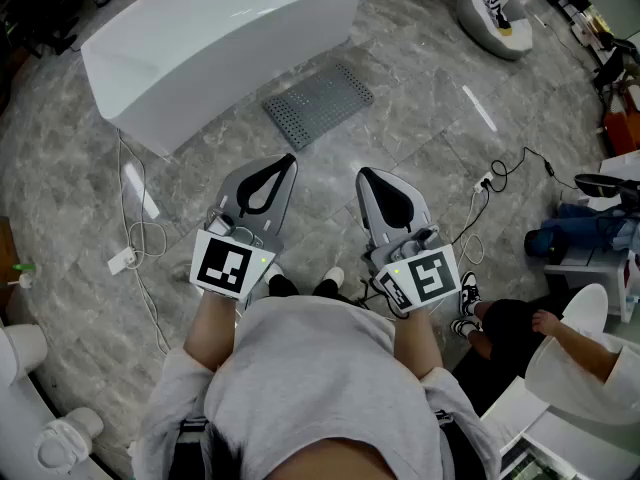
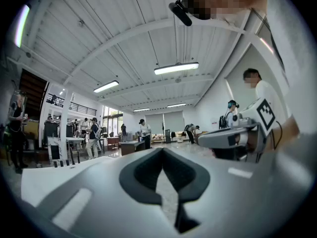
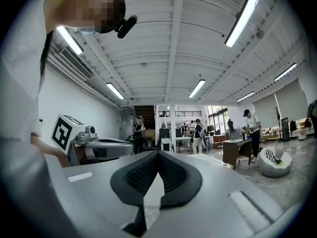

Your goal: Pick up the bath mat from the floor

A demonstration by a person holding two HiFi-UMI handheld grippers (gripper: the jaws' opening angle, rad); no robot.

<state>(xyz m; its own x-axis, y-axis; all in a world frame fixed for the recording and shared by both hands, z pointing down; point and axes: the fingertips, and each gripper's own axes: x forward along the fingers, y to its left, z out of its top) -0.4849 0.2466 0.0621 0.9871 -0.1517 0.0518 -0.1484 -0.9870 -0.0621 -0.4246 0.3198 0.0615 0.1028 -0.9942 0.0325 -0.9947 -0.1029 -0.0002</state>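
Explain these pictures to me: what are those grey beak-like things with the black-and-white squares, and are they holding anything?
There is no robot: a person holds a two-jawed tool, a hand-held gripper, in each hand. The head view comes from a camera on the person's head, looking down at the left hand-held gripper and the right hand-held gripper, held out above the marble floor. The squares are marker cubes built onto them. The two gripper views come from cameras riding on each tool, looking along its jaws into the hall. Both pairs of jaws are shut, with nothing between them. On the floor ahead lies a grey perforated bath mat, beside a white bathtub, not yet picked up.
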